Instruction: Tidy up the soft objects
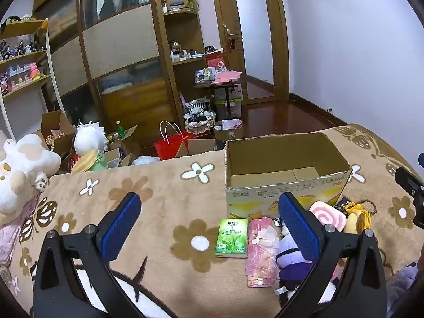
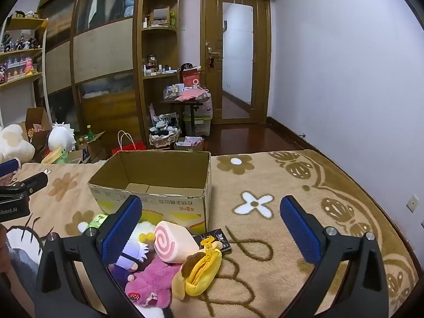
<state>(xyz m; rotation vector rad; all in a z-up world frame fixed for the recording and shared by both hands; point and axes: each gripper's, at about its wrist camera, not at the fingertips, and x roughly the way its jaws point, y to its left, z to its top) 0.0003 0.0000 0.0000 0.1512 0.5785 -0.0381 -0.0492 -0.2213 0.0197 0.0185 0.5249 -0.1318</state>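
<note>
An open, empty cardboard box point(image 1: 285, 179) point(image 2: 159, 182) stands on the flowered beige blanket point(image 1: 159, 212). In front of it lies a pile of soft items: a green tissue pack point(image 1: 232, 234), a pink packet point(image 1: 261, 251), a purple plush point(image 1: 290, 254) point(image 2: 127, 261), a pink swirl roll cushion point(image 1: 328, 216) point(image 2: 171, 241), a yellow pouch point(image 2: 202, 273) point(image 1: 357, 218) and a magenta plush bear point(image 2: 153, 283). My left gripper point(image 1: 209, 218) is open and empty above the blanket, left of the pile. My right gripper point(image 2: 212, 220) is open and empty over the pile's right side.
A big white plush point(image 1: 21, 172) sits at the blanket's left edge. Beyond the bed lie boxes, a red bag point(image 1: 172, 145), a white round plush point(image 1: 88, 137), a wardrobe and a door. A small dark packet point(image 2: 217, 238) lies by the box.
</note>
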